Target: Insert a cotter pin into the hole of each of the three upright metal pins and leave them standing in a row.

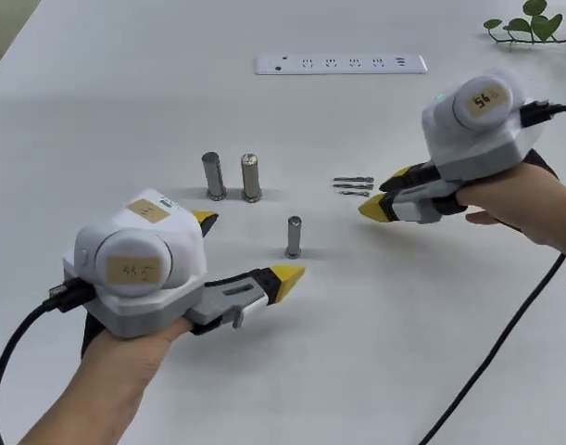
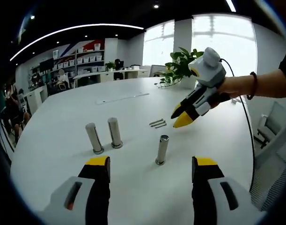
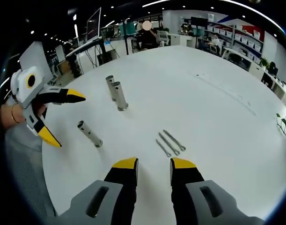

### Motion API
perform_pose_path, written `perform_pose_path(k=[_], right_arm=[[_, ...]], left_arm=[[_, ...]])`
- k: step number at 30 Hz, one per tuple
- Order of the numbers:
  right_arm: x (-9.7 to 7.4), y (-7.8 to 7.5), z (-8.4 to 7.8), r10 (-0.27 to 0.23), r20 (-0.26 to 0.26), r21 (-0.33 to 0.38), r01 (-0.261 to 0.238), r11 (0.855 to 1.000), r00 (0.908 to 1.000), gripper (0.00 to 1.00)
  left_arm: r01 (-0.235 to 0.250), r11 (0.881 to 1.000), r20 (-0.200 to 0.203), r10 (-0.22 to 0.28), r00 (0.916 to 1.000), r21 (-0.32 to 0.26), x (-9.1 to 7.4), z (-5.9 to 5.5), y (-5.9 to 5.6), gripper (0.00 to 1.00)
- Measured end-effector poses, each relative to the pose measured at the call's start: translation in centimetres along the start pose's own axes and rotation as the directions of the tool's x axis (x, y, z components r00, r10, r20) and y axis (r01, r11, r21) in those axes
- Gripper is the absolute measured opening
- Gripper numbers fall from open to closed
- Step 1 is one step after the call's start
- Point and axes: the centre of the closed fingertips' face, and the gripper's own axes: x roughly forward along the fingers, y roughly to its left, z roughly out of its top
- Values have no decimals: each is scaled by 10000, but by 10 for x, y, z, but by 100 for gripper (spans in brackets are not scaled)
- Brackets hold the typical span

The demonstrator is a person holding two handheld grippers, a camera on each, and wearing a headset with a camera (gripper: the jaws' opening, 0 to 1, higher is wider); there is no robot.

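Observation:
Three upright metal pins stand on the white table: two side by side (image 1: 213, 176) (image 1: 251, 177) and a shorter one (image 1: 294, 236) nearer me. Three cotter pins (image 1: 354, 185) lie flat to their right. My left gripper (image 1: 248, 247) is wide open and holds nothing, its jaws pointing at the near pin (image 2: 162, 150) from just short of it. My right gripper (image 1: 386, 192) is open with a narrow gap, its tips just right of the cotter pins (image 3: 170, 142). It also shows in the left gripper view as the right gripper (image 2: 179, 117), beside the cotter pins (image 2: 157, 123).
A white power strip (image 1: 341, 64) lies at the back of the table, and a potted plant (image 1: 533, 23) stands at the far right corner. Black cables trail from both grippers toward me. Desks, shelves and a seated person fill the room beyond.

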Motion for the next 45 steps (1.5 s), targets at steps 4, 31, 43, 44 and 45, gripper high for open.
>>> perform_pose_path(k=[4,31,43,44,45], right_arm=[[9,-6,2,94,-329,-251,-103,9996,9994,21],[21,1,-5,456,-2279,-1672,-852,9822,9726,9],[18,0,-10,14,-3167,-2593,-880,9618,9485,0],[21,-6,-10,-57,-3225,-2744,-877,9576,9465,0],[21,-7,-10,-107,-3283,-2894,-898,9530,9445,0]], left_arm=[[6,10000,-82,-6,10000,20,0,-2,0,74],[-234,9997,-26,234,9997,-40,-7,1,11,75],[-307,9995,-99,306,9995,-106,-9,1,15,73],[-335,9993,-85,333,9994,-191,-9,1,16,73],[-330,9992,-80,329,9994,-204,-10,1,16,73]])
